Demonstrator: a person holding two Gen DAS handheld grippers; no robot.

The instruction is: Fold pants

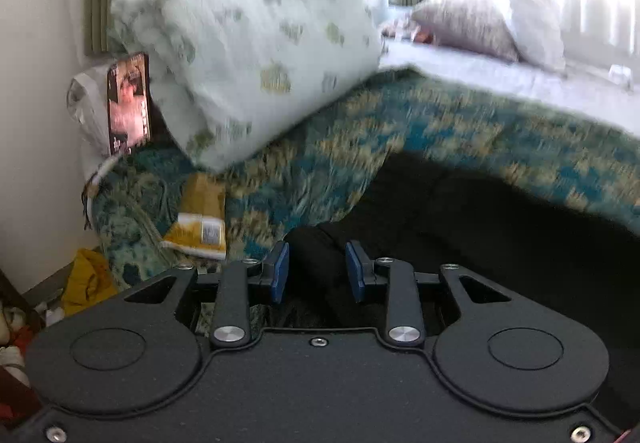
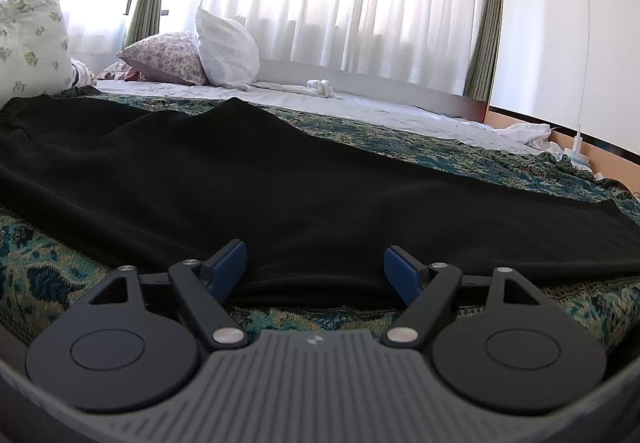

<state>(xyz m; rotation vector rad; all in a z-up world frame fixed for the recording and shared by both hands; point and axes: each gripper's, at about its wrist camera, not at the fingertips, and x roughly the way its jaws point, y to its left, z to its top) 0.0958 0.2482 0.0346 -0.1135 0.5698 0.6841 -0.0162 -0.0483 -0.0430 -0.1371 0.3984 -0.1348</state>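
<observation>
Black pants (image 2: 280, 179) lie spread across a teal and gold patterned bedspread (image 2: 440, 151). In the right wrist view, my right gripper (image 2: 316, 267) is open, its blue pads on either side of the near edge of the pants. In the left wrist view, which is motion-blurred, my left gripper (image 1: 317, 269) is partly open with a bunched fold of the black pants (image 1: 480, 211) between its blue pads, not pinched.
A large floral pillow (image 1: 248, 63) lies on the bedspread (image 1: 460, 123) at left. A yellow packet (image 1: 198, 227) and a propped phone (image 1: 128, 103) are near the wall. Two more pillows (image 2: 192, 51) and white sheets lie by the curtained window.
</observation>
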